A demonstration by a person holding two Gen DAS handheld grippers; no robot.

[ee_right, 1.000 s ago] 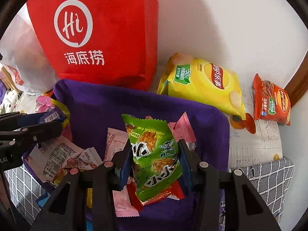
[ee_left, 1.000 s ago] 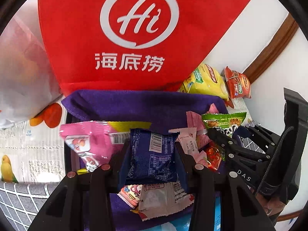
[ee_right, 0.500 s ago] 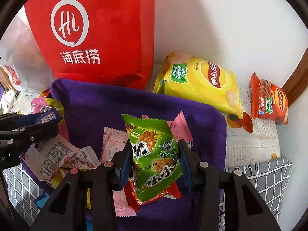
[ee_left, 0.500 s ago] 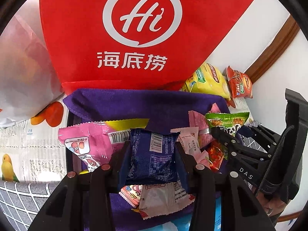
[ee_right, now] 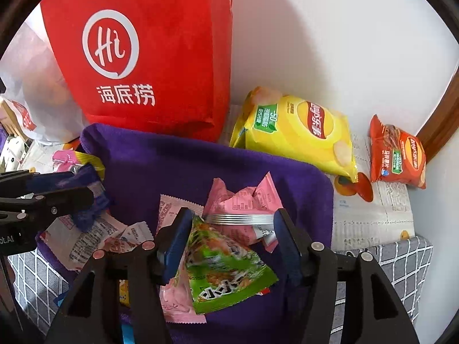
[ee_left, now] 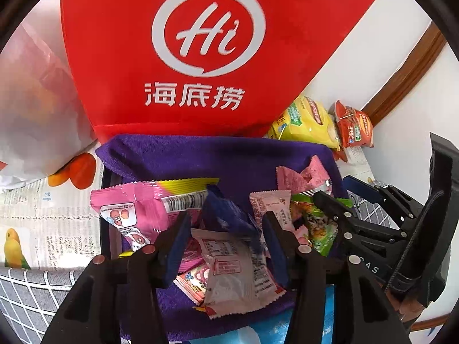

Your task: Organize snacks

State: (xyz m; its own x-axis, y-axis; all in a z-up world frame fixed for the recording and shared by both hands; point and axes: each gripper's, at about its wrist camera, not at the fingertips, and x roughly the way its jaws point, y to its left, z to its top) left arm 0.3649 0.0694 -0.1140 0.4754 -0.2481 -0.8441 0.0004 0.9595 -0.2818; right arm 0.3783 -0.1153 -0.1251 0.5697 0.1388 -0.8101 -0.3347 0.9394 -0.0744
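Observation:
My left gripper [ee_left: 226,238] hangs over a box lined with purple cloth [ee_left: 200,160]. Its jaws are opening, and the dark blue packet [ee_left: 229,215] sits tilted and loose between them above the pile of small packets. My right gripper [ee_right: 231,240] is over the same box, and its jaws are opening too. The green snack packet [ee_right: 229,266] between them is blurred, lies lower and leans against the left pad. Each view shows the other gripper at its side: the right gripper [ee_left: 331,187] and the left gripper [ee_right: 80,186].
A red bag with a white logo [ee_left: 200,57] stands right behind the box. A yellow chip bag [ee_right: 301,134] and an orange-red chip bag [ee_right: 398,154] lie by the wall. A white plastic bag [ee_left: 34,114] is at the left. A pink packet [ee_left: 134,209] rests on the box's left rim.
Both grippers have widened. The blue packet has tipped over between the left jaws, and the green packet has slipped down from upright between the right jaws.

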